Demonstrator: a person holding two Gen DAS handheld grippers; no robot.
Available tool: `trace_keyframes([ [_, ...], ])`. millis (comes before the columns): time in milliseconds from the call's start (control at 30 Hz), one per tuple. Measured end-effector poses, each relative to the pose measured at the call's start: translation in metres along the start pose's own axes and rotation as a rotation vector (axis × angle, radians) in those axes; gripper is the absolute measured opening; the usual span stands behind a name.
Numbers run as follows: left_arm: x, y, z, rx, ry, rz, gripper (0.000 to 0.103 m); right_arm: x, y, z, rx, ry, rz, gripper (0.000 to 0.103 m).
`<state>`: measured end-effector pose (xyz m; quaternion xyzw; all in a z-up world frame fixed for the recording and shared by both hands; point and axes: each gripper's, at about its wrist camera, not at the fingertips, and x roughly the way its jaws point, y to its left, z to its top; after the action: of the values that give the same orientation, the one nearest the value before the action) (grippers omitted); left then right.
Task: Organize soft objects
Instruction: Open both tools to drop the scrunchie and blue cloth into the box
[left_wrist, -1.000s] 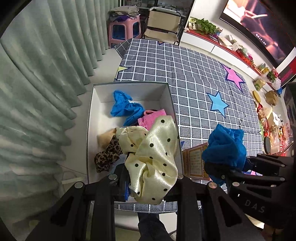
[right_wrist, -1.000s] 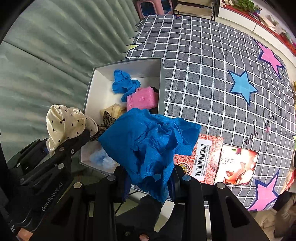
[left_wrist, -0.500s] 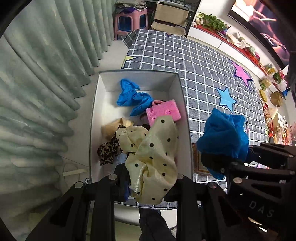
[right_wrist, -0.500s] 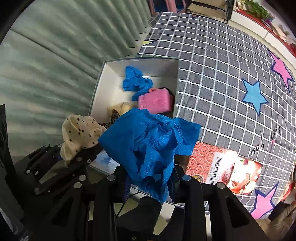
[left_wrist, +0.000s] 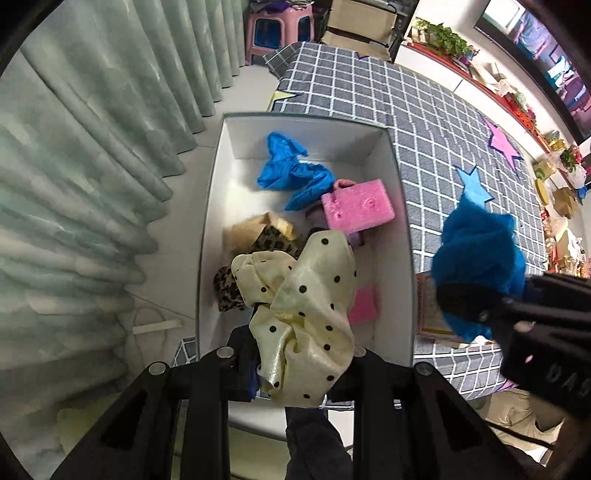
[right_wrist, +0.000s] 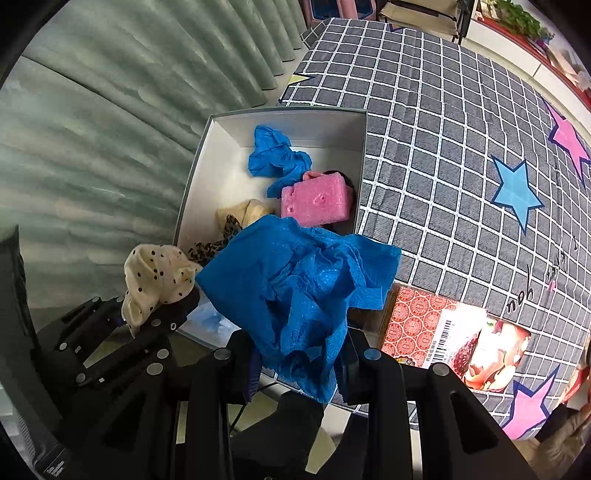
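My left gripper (left_wrist: 301, 363) is shut on a cream scrunchie with black dots (left_wrist: 303, 306), hanging over the near half of a white box (left_wrist: 214, 206). In the right wrist view that scrunchie (right_wrist: 157, 278) sits at the box's near left corner. My right gripper (right_wrist: 297, 356) is shut on a crumpled blue cloth (right_wrist: 299, 284), held above the box's near right edge; the same cloth (left_wrist: 476, 258) shows right of the box in the left wrist view. Inside the box lie another blue cloth (left_wrist: 290, 171), a pink sponge block (left_wrist: 356, 205), a leopard-print scrunchie (left_wrist: 231, 284) and a tan piece (left_wrist: 258, 227).
The box stands at the edge of a grey checked mat with stars (right_wrist: 461, 129), next to green curtains (left_wrist: 92, 147). A red printed packet (right_wrist: 436, 332) lies on the mat right of the box. A pink stool (left_wrist: 280, 29) and shelves stand at the far end.
The left gripper has sunk closer to the box with the dotted scrunchie, so the box looks larger. The right gripper with the blue cloth has barely shifted.
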<state>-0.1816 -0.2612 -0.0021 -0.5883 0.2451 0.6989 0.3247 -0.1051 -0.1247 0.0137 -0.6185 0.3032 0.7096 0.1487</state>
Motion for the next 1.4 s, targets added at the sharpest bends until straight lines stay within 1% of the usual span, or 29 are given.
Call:
trace_keyframes([
  [200, 0.010, 0.006, -0.005, -0.011, 0.029, 0.025, 0.027, 0.005, 0.002, 0.003, -0.012, -0.007, -0.021, 0.034],
  [500, 0.034, 0.009, -0.011, -0.017, 0.089, 0.046, 0.027, 0.025, 0.010, 0.004, -0.045, 0.030, -0.024, 0.034],
  [767, 0.048, 0.006, -0.012, -0.004, 0.121, 0.056, 0.027, 0.037, 0.011, 0.008, -0.055, 0.050, -0.037, 0.034],
  [1033, 0.052, 0.002, -0.009, 0.009, 0.127, 0.062, 0.027, 0.044, 0.014, 0.011, -0.060, 0.060, -0.029, 0.034],
  [1133, 0.052, 0.002, -0.008, 0.011, 0.123, 0.048, 0.028, 0.045, 0.013, 0.010, -0.061, 0.063, -0.027, 0.034],
  [1167, 0.051, 0.001, -0.008, 0.014, 0.114, 0.042, 0.030, 0.045, 0.013, 0.010, -0.060, 0.065, -0.025, 0.034],
  [1200, 0.050, -0.001, -0.008, 0.026, 0.102, 0.039, 0.045, 0.046, 0.013, 0.010, -0.060, 0.066, -0.024, 0.034],
  [1233, 0.047, -0.003, -0.008, 0.040, 0.088, 0.038, 0.069, 0.046, 0.013, 0.011, -0.060, 0.065, -0.018, 0.034],
  [1267, 0.045, -0.005, -0.008, 0.063, 0.073, 0.032, 0.080, 0.045, 0.013, 0.011, -0.062, 0.066, -0.006, 0.035],
  [1300, 0.043, -0.007, -0.008, 0.074, 0.067, 0.023, 0.090, 0.045, 0.013, 0.011, -0.062, 0.073, 0.008, 0.040],
  [1333, 0.042, -0.006, -0.007, 0.074, 0.070, 0.011, 0.090, 0.045, 0.013, 0.012, -0.061, 0.078, 0.008, 0.059],
  [1367, 0.040, -0.005, -0.005, 0.074, 0.071, 0.006, 0.090, 0.044, 0.013, 0.011, -0.063, 0.078, -0.014, 0.074],
  [1400, 0.038, -0.004, -0.004, 0.077, 0.060, 0.016, 0.091, 0.042, 0.013, 0.011, -0.066, 0.071, -0.032, 0.080],
])
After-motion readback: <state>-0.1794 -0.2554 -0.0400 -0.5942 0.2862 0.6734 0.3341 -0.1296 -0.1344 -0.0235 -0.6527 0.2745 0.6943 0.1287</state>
